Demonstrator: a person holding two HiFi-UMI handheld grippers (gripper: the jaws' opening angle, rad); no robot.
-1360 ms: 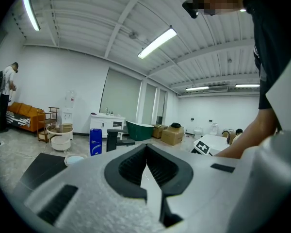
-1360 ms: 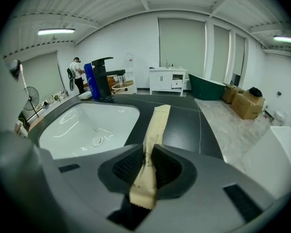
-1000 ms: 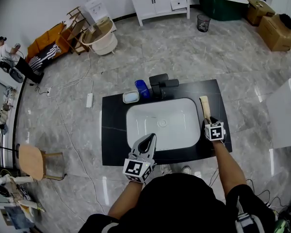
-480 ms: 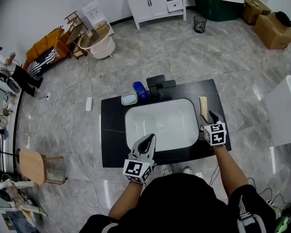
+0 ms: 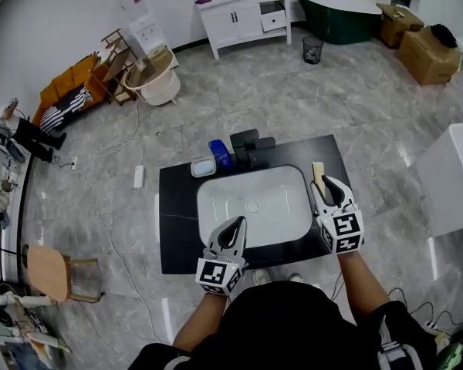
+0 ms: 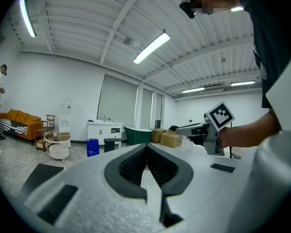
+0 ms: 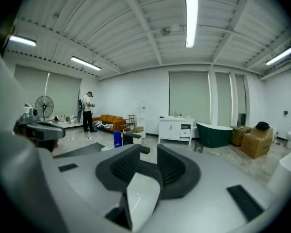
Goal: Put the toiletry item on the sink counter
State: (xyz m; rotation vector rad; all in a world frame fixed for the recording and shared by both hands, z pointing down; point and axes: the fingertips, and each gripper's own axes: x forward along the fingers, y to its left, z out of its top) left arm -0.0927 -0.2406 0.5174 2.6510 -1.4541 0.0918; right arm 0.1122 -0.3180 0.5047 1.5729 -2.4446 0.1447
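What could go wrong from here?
1. The tan toiletry item lies right by the basin edge; a nudge could tip it in.
2. The right gripper, jaws closing on nothing, sits just beside it and might clip it when pulling away.

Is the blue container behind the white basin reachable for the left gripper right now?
Probably yes: only the open white basin lies between the left gripper and the blue container; its jaws are shut and empty.
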